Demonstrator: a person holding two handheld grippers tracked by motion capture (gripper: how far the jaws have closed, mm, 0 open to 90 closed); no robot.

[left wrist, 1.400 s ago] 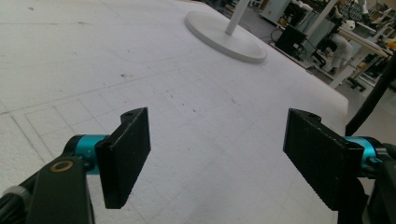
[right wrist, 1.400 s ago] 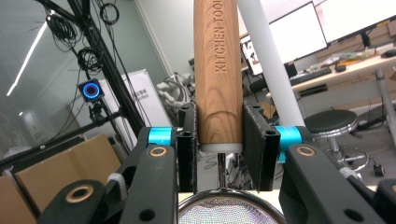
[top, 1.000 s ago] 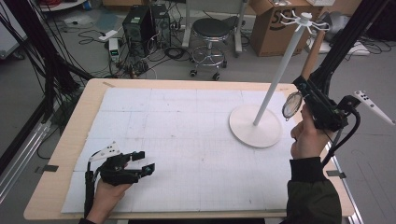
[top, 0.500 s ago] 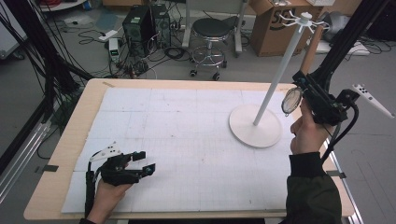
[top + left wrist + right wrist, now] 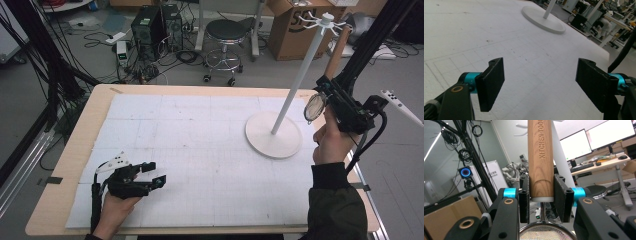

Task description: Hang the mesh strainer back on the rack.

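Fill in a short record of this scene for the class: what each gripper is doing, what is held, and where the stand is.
right gripper: shut on the strainer's wooden handle, raised beside the stand's pole
held thing: strainer with a round mesh bowl, handle pointing up
left gripper: open, nothing between the jaws, low over the white mat
stand: white, round base on the mat's right part, tall pole with hooks at the top
strainer on a hook: not yet

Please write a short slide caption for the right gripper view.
Right tongs clamp the wooden handle of a mesh strainer.
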